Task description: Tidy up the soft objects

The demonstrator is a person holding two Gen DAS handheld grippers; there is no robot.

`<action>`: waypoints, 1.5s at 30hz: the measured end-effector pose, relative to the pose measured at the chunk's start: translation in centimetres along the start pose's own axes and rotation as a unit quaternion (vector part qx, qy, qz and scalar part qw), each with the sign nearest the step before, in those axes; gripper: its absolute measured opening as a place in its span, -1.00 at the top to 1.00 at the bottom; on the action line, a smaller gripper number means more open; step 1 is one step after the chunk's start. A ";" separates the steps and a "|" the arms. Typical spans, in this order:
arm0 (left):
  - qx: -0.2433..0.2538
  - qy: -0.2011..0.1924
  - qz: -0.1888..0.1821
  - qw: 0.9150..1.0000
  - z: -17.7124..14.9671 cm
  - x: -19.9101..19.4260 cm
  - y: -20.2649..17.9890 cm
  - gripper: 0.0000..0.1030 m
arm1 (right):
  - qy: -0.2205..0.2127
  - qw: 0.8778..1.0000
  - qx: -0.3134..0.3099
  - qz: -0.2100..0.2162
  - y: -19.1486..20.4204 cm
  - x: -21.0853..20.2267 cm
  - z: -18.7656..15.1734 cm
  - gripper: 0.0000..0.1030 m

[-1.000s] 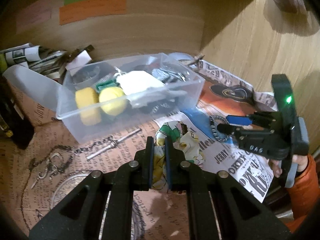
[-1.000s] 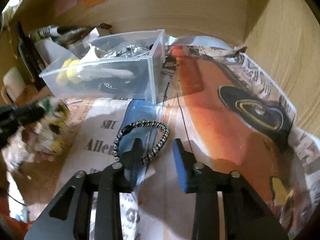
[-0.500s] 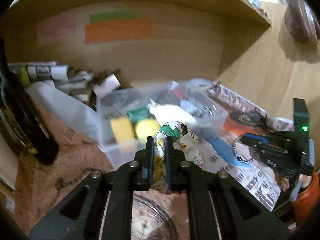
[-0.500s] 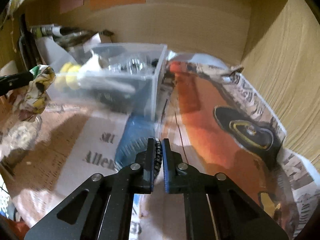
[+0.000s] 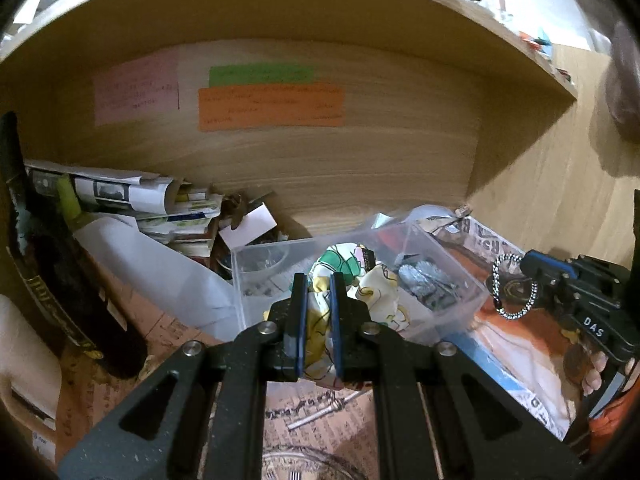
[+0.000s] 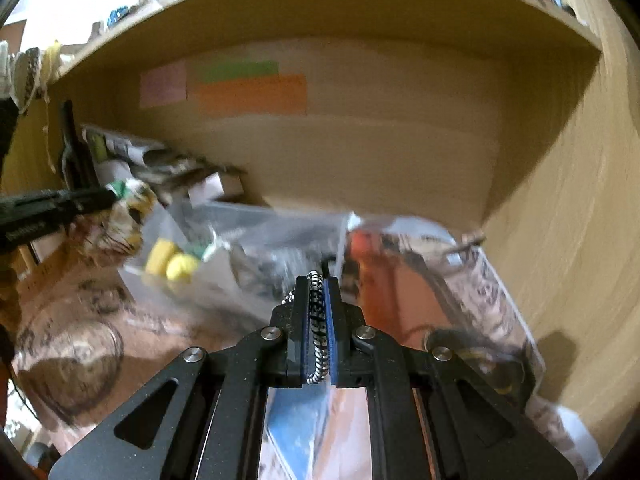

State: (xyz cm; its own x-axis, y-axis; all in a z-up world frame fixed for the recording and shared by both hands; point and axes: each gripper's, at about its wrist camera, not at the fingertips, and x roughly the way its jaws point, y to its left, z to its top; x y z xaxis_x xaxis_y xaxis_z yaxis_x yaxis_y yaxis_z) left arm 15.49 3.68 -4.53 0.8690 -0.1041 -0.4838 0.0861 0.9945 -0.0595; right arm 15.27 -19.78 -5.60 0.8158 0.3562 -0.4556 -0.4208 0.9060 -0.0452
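Note:
My left gripper (image 5: 318,280) is shut on a patterned white, yellow and green cloth scrunchie (image 5: 352,276) and holds it in the air at the near side of the clear plastic box (image 5: 440,248). It also shows in the right wrist view (image 6: 128,208), held by the left gripper (image 6: 110,196). My right gripper (image 6: 318,284) is shut on a black-and-white braided hair band (image 6: 318,320), lifted off the newspaper. In the left wrist view the band (image 5: 514,286) hangs from the right gripper (image 5: 528,264), right of the box. The box (image 6: 256,248) holds yellow sponges (image 6: 172,262) and other items.
This is a wooden shelf bay with coloured paper notes (image 5: 272,106) on the back wall. Rolled newspapers (image 5: 120,196) and a dark bottle (image 5: 60,288) stand at the left. Newspaper sheets (image 6: 472,292) cover the floor. A chain and a metal pin (image 5: 320,412) lie below the left gripper.
Both grippers have risen and moved toward the box. The right gripper, open around the hair band a second ago, has shut on it and lifted it. The left still holds the scrunchie.

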 end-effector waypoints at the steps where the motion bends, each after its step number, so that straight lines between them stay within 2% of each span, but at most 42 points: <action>1: -0.003 0.002 0.000 1.000 0.2 0.5 0.2 0.81 | -0.006 1.000 0.000 0.004 0.1 0.1 0.4 0.88; 6: -0.006 0.020 0.003 1.000 0.5 2.9 0.6 0.81 | -0.027 0.999 -0.011 0.030 1.1 1.5 2.2 0.88; 12: -0.012 0.059 -0.004 0.998 -0.1 6.4 0.8 0.81 | -0.029 0.997 -0.015 0.070 2.6 4.2 3.2 0.88; 17: -0.001 0.084 0.022 0.996 -1.0 8.4 0.6 0.81 | 0.002 0.997 -0.025 0.077 3.9 6.9 2.6 0.87; 19: 0.005 0.092 0.026 0.995 -1.3 8.6 0.5 0.70 | 0.016 0.997 -0.029 0.069 3.9 7.8 2.2 0.87; 21: 0.006 0.094 0.028 0.995 -1.5 8.4 0.5 0.39 | 0.025 0.998 -0.035 0.046 3.9 8.4 2.0 0.85; 22: 0.005 0.095 0.027 0.995 -1.6 8.4 0.6 0.28 | 0.031 0.998 -0.038 0.038 3.9 8.6 1.9 0.77; 23: 0.003 0.096 0.026 0.995 -1.5 8.3 0.6 0.06 | 0.038 0.998 -0.039 0.034 3.7 8.8 1.8 0.59; 24: -0.002 0.094 0.022 0.995 -1.5 8.1 0.8 -0.06 | 0.044 0.998 -0.037 0.031 3.5 9.1 1.8 0.46; 26: -0.007 0.088 0.020 0.996 -1.3 7.4 0.9 -0.08 | 0.040 0.998 -0.035 0.020 3.3 8.9 1.7 -0.03; 27: -0.009 0.086 0.018 0.996 -1.2 7.1 0.9 -0.08 | 0.034 0.999 -0.036 0.012 3.3 8.7 1.8 -0.09; 32: -0.012 0.061 0.013 0.998 -0.4 4.5 0.6 -0.09 | 0.004 0.999 -0.047 0.005 3.6 6.5 2.6 -0.27; 35: -0.005 0.029 0.015 0.999 0.2 1.9 0.0 -0.09 | -0.020 0.999 -0.045 0.009 3.7 4.6 3.2 -0.33; 42: -0.007 -0.049 0.019 0.999 1.2 -4.4 -1.1 -0.21 | -0.068 0.996 -0.031 0.042 3.9 -0.3 4.6 -0.36; 45: -0.009 -0.073 0.015 0.997 1.4 -6.7 -1.3 -0.26 | -0.093 0.994 -0.025 0.053 4.2 -2.4 4.9 -0.52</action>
State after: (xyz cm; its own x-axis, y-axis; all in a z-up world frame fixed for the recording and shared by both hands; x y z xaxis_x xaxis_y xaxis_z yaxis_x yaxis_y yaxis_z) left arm 10.27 3.11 -0.02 0.9330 -0.0710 -0.3529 0.0517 0.9966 -0.0638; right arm 13.44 -15.73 -0.34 0.8229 0.4895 -0.2885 -0.5237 0.8503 -0.0512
